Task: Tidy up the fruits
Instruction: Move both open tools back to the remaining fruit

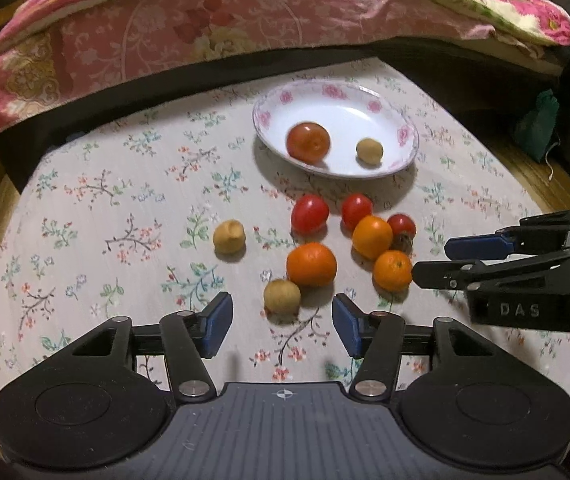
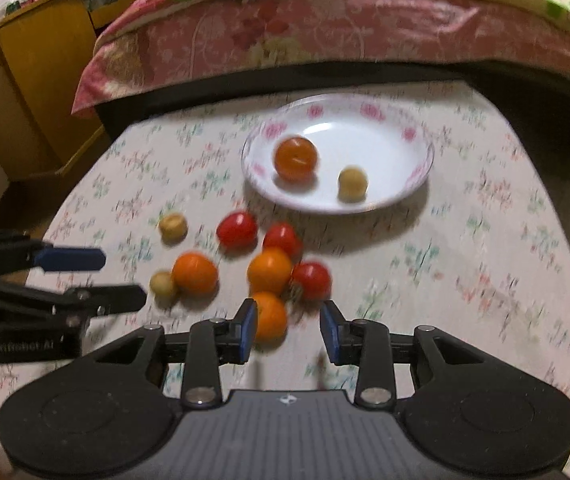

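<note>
A white plate with pink flowers (image 1: 403, 136) (image 2: 413, 136) holds a tomato (image 1: 308, 141) (image 2: 296, 159) and a small tan fruit (image 1: 369, 151) (image 2: 352, 183). Red tomatoes (image 1: 309, 213) (image 2: 237, 229), oranges (image 1: 311, 264) (image 2: 194, 273) and tan fruits (image 1: 228, 236) (image 2: 173, 227) lie on the floral cloth in front of it. My left gripper (image 1: 282, 322) is open, just short of a tan fruit (image 1: 281, 296). My right gripper (image 2: 288, 330) is open, with the nearest orange (image 2: 271, 316) at its left finger. It also shows in the left wrist view (image 1: 431, 260).
A bed with a pink floral quilt (image 1: 213, 28) (image 2: 325, 28) overhangs the far side of the cloth-covered table (image 1: 125, 208). A wooden cabinet (image 2: 25, 80) stands at the left. A green pouch (image 1: 537, 124) hangs at the right.
</note>
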Tool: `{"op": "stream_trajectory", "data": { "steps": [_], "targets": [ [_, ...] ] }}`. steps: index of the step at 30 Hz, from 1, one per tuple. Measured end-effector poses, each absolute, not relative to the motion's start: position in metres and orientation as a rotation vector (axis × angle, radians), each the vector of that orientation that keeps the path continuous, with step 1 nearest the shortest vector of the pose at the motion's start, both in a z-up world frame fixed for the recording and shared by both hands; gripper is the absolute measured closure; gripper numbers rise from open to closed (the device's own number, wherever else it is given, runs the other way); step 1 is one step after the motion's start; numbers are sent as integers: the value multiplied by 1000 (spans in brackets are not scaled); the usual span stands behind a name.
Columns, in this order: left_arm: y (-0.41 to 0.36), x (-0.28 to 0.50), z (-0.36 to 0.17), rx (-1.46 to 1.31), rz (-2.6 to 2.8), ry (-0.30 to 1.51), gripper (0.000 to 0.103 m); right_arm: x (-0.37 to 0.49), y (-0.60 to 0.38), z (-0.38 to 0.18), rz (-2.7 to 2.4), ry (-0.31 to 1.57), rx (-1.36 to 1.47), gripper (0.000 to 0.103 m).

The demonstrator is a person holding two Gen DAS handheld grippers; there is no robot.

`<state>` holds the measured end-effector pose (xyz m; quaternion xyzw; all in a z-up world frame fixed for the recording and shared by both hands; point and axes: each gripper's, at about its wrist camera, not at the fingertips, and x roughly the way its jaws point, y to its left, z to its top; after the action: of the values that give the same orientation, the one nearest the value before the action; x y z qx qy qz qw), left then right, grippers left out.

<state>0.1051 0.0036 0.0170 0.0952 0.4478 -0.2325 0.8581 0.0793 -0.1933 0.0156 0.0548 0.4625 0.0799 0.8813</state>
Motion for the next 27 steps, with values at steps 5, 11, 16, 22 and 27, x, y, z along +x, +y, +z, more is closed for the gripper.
{"op": "stream_trajectory", "data": {
  "steps": [5, 11, 16, 22, 27],
  "targets": [
    [1, 104, 8, 238, -512, 951, 39, 81, -185, 7, 169, 975, 68, 63],
    [-2, 107, 4, 257, -529, 954, 36, 90, -180, -2, 183, 995, 69, 62],
    [-1, 112, -1, 259, -530, 966, 35, 98, -173, -11, 207, 1009, 57, 62],
    [-3, 120, -7, 276, -530, 976, 35, 103, -172, -11, 216, 997, 53, 62],
    [-9, 120, -9, 299, -538, 964, 35, 102, -174, -11, 212, 998, 39, 62]
  ]
}}
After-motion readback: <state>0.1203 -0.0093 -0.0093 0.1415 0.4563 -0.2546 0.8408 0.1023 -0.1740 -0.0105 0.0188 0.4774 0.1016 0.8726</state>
